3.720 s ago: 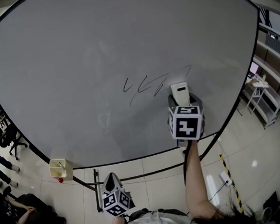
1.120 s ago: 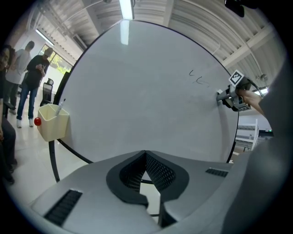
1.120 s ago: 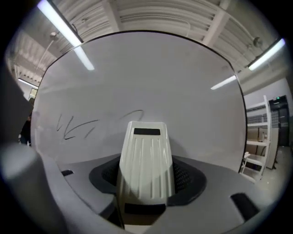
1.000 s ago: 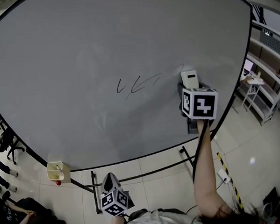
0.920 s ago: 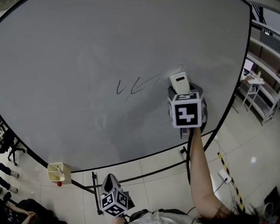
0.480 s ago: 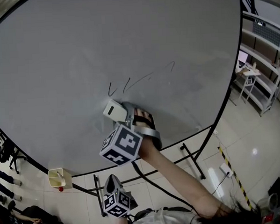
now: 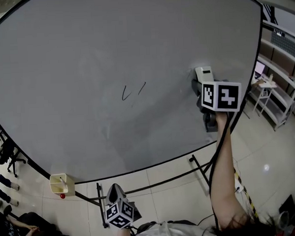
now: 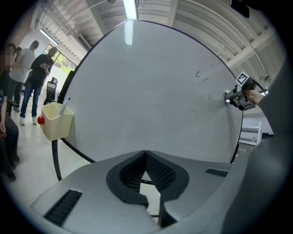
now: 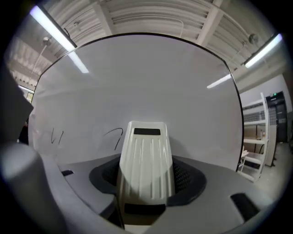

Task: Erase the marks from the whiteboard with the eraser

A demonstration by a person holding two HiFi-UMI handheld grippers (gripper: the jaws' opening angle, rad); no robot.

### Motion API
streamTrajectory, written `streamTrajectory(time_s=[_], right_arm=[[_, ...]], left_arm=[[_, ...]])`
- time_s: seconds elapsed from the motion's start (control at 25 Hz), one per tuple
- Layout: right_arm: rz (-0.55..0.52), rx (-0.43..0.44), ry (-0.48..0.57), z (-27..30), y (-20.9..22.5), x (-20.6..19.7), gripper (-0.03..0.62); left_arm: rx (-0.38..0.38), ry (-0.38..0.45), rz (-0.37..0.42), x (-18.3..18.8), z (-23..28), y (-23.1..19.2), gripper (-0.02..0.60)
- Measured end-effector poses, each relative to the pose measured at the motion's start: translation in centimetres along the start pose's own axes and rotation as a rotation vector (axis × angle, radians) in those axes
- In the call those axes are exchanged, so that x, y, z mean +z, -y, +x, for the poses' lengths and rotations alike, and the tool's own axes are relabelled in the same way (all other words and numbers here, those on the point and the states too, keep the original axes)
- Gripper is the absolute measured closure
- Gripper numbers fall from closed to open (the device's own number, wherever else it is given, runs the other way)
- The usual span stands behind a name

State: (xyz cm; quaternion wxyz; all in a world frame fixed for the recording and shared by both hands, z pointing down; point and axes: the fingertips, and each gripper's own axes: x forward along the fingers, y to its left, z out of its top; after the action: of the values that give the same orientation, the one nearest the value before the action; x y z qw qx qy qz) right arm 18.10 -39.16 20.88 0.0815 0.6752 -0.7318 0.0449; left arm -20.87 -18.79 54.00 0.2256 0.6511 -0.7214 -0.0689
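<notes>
The big whiteboard [image 7: 84,49] fills the head view. Two short black strokes [image 7: 134,91] remain near its middle. A white ribbed eraser [image 7: 203,73] lies against the board well to their right, and my right gripper [image 7: 201,83] is shut on it. In the right gripper view the eraser [image 9: 146,160] sits between the jaws, with a curved stroke [image 9: 115,136] just left of it and the two short strokes [image 9: 56,135] farther left. My left gripper [image 7: 116,188] hangs low below the board, shut on nothing; its jaws [image 8: 145,155] meet at the tip.
A yellow pen cup [image 7: 59,183] with a red ball under it hangs at the board's lower left edge. The board's black stand [image 7: 199,165] reaches the tiled floor. Metal shelves [image 7: 282,53] and a white stand [image 7: 264,86] are at the right. People [image 8: 34,68] stand at the left.
The right gripper swept the eraser from below left of the marks to their right. The long middle stroke is gone; only the short strokes and a curved one remain. The left gripper stayed put.
</notes>
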Motion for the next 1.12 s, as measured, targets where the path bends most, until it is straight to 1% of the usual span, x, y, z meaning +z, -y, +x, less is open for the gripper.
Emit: streamTrajectory(time_s=[0.08, 0.12, 0.24, 0.4, 0.44, 0.48, 0.52, 0.56, 0.64, 0.72, 0.8, 0.84, 0.88, 0.96, 1.04, 1.12], right_arm=[[-0.092, -0.032, -0.003, -0.3, -2.1, 0.0, 0.322], [-0.154, -0.018, 0.0, -0.4, -4.4, 0.1, 0.322], [-0.357, 0.036, -0.007, -0.6, -11.8, -1.1, 0.321], [-0.689, 0.153, -0.047, -1.5, -23.4, -6.2, 0.321], [-0.762, 0.174, -0.051, -1.6, -25.7, -7.3, 0.321], [-0.812, 0.185, -0.048, -1.7, -27.2, -8.0, 0.321], [-0.83, 0.186, -0.042, -1.8, -27.6, -8.0, 0.321], [-0.812, 0.182, -0.035, -1.7, -27.2, -7.5, 0.321], [-0.705, 0.153, -0.028, -1.3, -23.7, -5.3, 0.321], [-0.58, 0.073, -0.025, -0.9, -17.4, -2.0, 0.321], [-0.462, -0.052, -0.013, -1.3, -9.6, 1.4, 0.321], [-0.39, -0.097, -0.018, -1.4, -6.0, 2.2, 0.321], [-0.3, -0.1, -0.032, -1.2, -3.3, 2.2, 0.321], [-0.139, -0.057, -0.062, -0.5, -0.3, 0.9, 0.321], [-0.057, -0.035, -0.056, -0.2, 0.5, -0.3, 0.321], [0.005, 0.008, 0.015, -0.7, -0.4, -1.1, 0.318]], left_arm=[[-0.002, -0.006, -0.001, -0.2, 0.0, 0.1, 0.586], [-0.006, -0.008, -0.002, -0.2, 0.1, 0.2, 0.586], [-0.021, -0.012, 0.003, -0.2, 0.4, 0.9, 0.586], [-0.057, -0.025, 0.014, -0.5, 0.7, 1.9, 0.586], [-0.064, -0.027, 0.012, -0.6, 0.6, 2.1, 0.586], [-0.069, -0.026, 0.009, -0.7, 0.5, 2.4, 0.586], [-0.072, -0.024, 0.006, -0.7, 0.2, 2.5, 0.586], [-0.072, -0.021, 0.004, -0.7, 0.0, 2.5, 0.586], [-0.061, -0.016, 0.001, -0.4, -0.2, 1.7, 0.586], [-0.038, -0.013, -0.005, -0.2, -0.4, 0.5, 0.586], [-0.021, -0.009, -0.014, 0.0, -0.7, -0.5, 0.586], [-0.014, -0.005, -0.018, 0.1, -1.0, -0.9, 0.586], [-0.009, -0.001, -0.02, 0.2, -1.2, -1.3, 0.586], [0.0, 0.004, -0.022, 0.4, -1.6, -2.0, 0.586], [0.002, 0.006, -0.023, 0.6, -2.0, -2.6, 0.586], [-0.01, 0.007, -0.013, 0.7, -2.4, -2.7, 0.586]])
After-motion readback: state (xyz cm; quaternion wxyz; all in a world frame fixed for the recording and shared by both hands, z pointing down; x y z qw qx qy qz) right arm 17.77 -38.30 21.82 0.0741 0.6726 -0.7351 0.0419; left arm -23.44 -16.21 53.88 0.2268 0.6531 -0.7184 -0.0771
